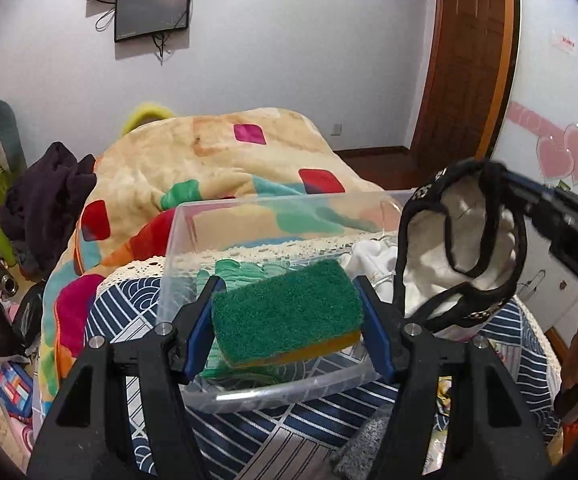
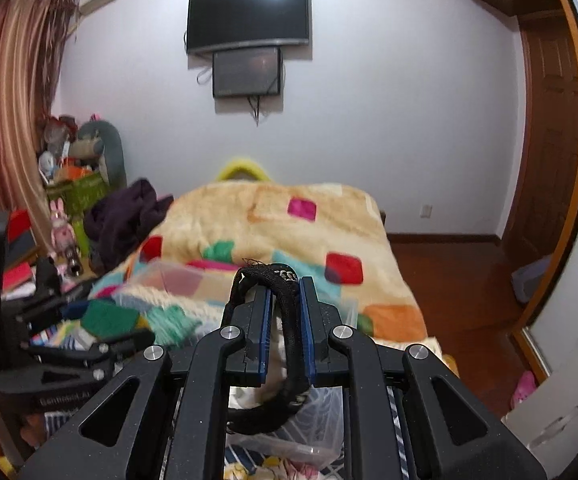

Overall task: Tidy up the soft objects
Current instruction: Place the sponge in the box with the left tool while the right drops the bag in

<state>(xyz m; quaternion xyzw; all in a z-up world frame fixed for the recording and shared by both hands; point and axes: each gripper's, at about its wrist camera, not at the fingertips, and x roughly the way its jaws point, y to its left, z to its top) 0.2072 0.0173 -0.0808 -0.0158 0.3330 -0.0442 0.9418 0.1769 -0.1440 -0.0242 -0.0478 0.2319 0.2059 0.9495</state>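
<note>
Sponge (image 1: pixel 287 312) front and centre, green scrubbing face up with a yellow layer beneath, and we see it pinched between the blue pads of the left claw (image 1: pixel 289 320), jaws closed in on its two ends. It hangs just above the clear plastic box (image 1: pixel 177 248), over the near part of that box. Down in the box we make out a teal cloth (image 1: pixel 241 272) under the sponge and something white (image 1: pixel 373 256) toward the right side.

Over on the right, the right claw (image 2: pixel 285 320) is nearly closed, its blue pads clamped on the black trim of a white fabric pouch (image 1: pixel 461 240). From the left wrist view that pouch dangles at the right edge of the box, black straps looping down, its lower end close to the box rim; whether it touches we cannot tell. From the right wrist view the black band runs up between the pads and curls over the top of them, with the box visible below through the claw frame.

The box sits on a blue-and-white patterned cloth (image 1: pixel 129 320) with a lace edge. Behind it we have the bed with its cream blanket (image 1: pixel 225 152) of coloured squares, a dark garment (image 1: pixel 45 192) heaped at its left, and two screens (image 2: pixel 249 20) on the far wall
</note>
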